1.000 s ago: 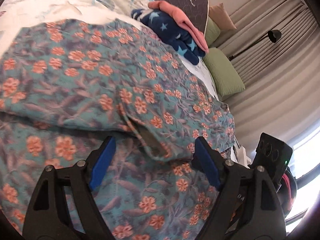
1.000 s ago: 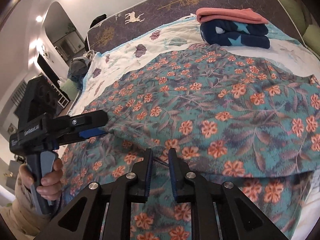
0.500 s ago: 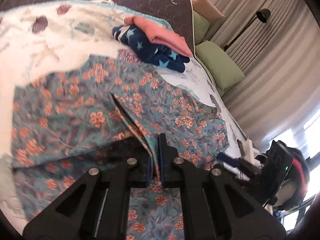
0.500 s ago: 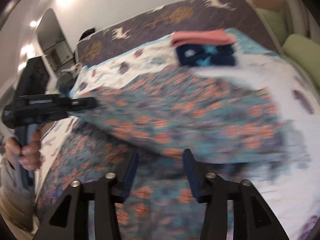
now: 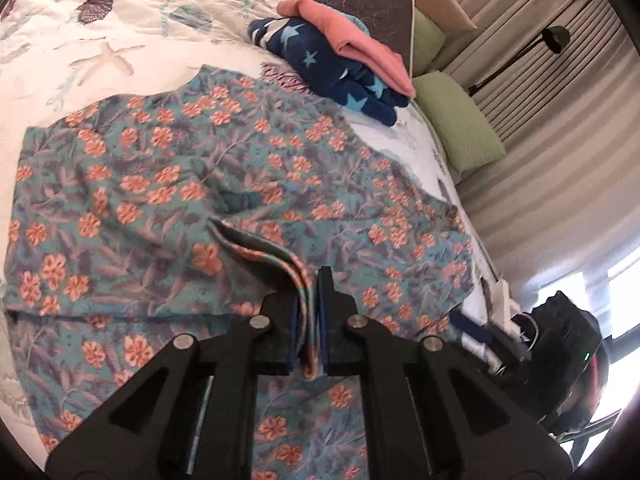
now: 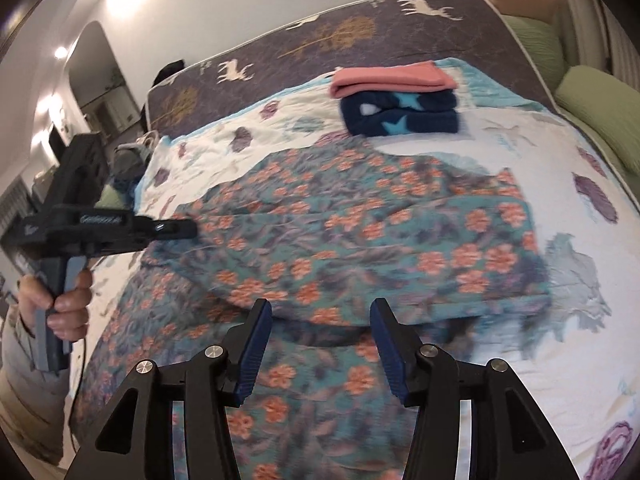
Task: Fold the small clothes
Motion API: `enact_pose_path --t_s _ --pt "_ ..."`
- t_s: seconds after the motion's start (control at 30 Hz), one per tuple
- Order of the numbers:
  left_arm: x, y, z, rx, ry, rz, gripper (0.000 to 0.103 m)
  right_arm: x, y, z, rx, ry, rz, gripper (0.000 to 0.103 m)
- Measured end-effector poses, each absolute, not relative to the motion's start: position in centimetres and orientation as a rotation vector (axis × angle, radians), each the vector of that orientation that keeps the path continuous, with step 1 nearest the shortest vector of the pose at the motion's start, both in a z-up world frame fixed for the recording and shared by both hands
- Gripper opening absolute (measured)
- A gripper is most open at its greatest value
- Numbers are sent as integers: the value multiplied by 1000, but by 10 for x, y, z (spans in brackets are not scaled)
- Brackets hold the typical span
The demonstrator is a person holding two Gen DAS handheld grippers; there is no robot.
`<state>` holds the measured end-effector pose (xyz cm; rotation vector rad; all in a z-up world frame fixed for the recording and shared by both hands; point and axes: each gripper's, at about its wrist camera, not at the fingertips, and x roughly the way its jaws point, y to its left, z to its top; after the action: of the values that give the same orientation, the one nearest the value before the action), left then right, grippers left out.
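Note:
A teal garment with orange flowers [image 5: 200, 168] lies spread on the bed, its near part folded over itself [image 6: 360, 232]. My left gripper [image 5: 308, 292] is shut on a doubled edge of this cloth and holds it slightly raised. From the right wrist view the left gripper [image 6: 188, 230] reaches in from the left, a hand on its handle. My right gripper [image 6: 320, 308] hovers over the garment's near fold; its jaws are opening and the pads press on nothing. In the left wrist view the right gripper [image 5: 472, 328] shows blurred at the lower right.
A folded pink garment on a folded navy star-print one [image 6: 396, 96] sits at the far side of the white shell-print quilt [image 5: 100, 40]. Green pillows [image 5: 460, 120], a floor lamp [image 5: 556, 36] and curtains stand beyond the bed's right edge.
My left gripper went from wide open to shut on the garment's edge and rose with it. My right gripper let go of the cloth, opened and drew back.

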<state>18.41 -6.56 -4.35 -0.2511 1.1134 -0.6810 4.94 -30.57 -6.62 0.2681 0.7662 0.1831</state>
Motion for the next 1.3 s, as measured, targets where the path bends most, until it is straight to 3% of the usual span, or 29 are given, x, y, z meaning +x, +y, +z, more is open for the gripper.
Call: enact_pose_path --t_s 0.5,0.83,1.07,1.17,1.3 --pt "198 -92 57 -121 865 -740 5 96 -224 -86 132 867 280 52" --pt "217 -88 55 -142 862 -734 5 85 -337 -97 574 823 -24 52" --pt "219 -88 60 -153 850 -737 5 105 -336 -103 622 843 45 53" --pt "221 -82 59 -153 852 -719 5 117 -311 -101 519 895 92 8" --pt "223 -65 60 -155 843 -689 5 102 -330 -79 527 779 1 7"
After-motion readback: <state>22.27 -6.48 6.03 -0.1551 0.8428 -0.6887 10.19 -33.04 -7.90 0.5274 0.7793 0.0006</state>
